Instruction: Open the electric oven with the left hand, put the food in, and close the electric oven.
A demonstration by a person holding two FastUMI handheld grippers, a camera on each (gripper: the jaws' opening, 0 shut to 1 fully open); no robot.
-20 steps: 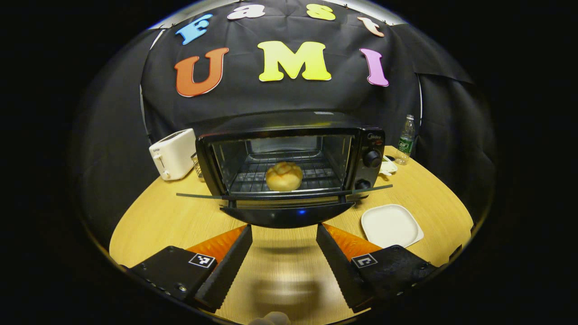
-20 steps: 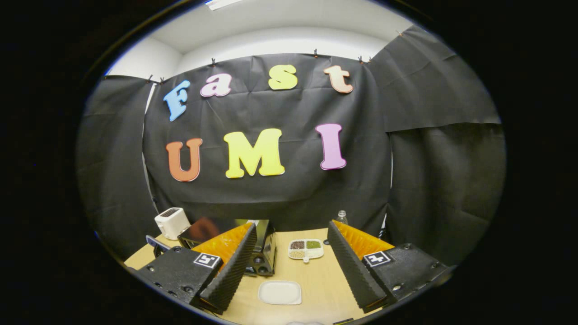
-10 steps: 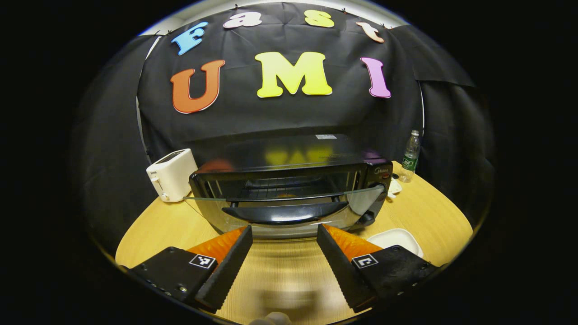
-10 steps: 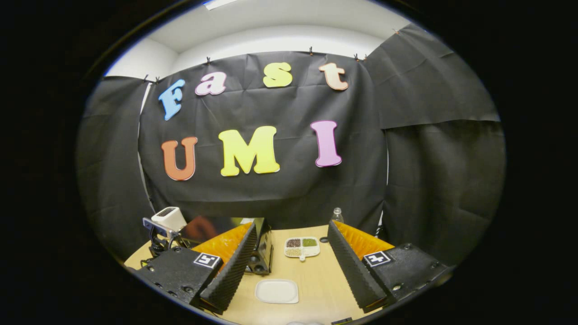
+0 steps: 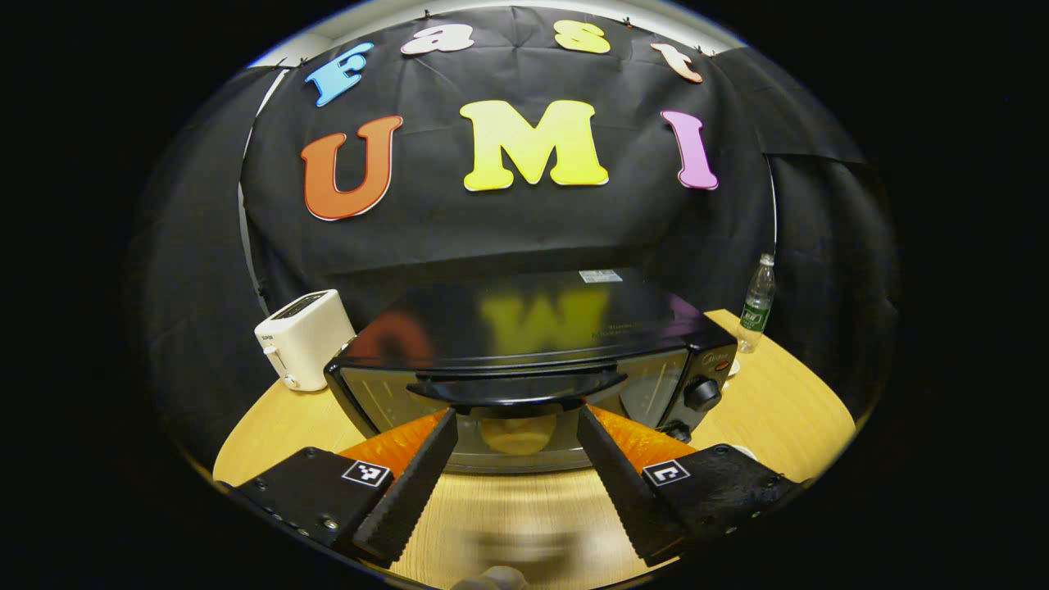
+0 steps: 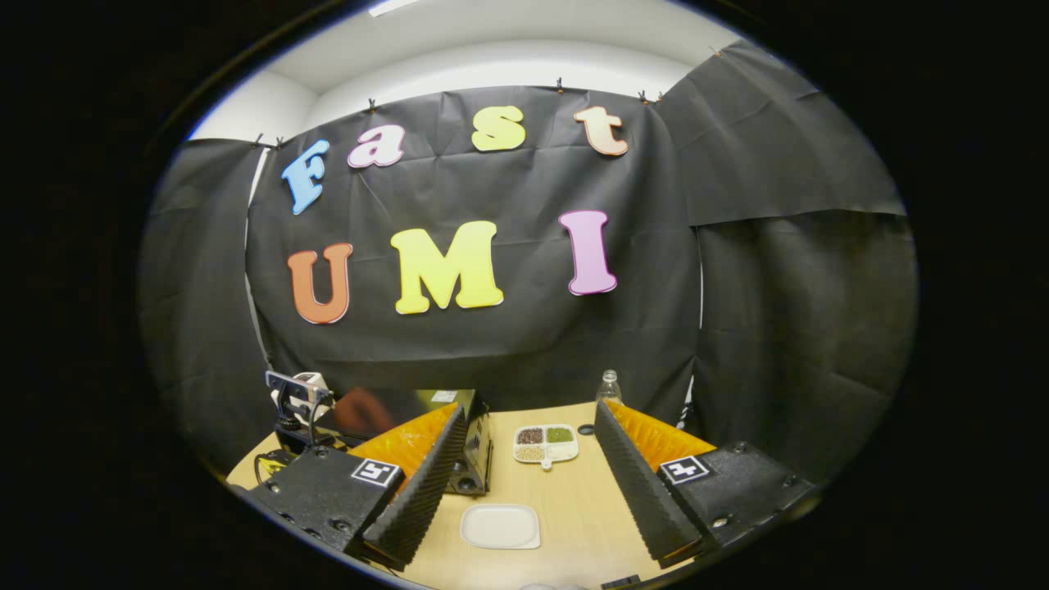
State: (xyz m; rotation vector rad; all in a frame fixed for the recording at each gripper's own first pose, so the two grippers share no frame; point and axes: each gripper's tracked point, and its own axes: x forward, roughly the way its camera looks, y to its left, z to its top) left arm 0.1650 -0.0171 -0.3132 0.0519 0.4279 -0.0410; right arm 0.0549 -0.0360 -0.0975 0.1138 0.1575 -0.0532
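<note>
Two views, both grippers spread wide, gripping nothing. Left gripper (image 5: 515, 467) at bottom centre of left gripper view, just below oven (image 5: 524, 360) handle (image 5: 518, 390); oven at frame centre on table (image 5: 787, 393), door shut. Bun (image 5: 518, 434) dimly visible through glass, low centre between fingers. Toaster (image 5: 301, 338) at left, bottle (image 5: 757, 305) at right. Right gripper (image 6: 529, 483) at bottom of right gripper view, well apart from oven (image 6: 459, 426) at lower left. Plate (image 6: 500, 526) at bottom centre; divided dish (image 6: 546, 443) beyond it
</note>
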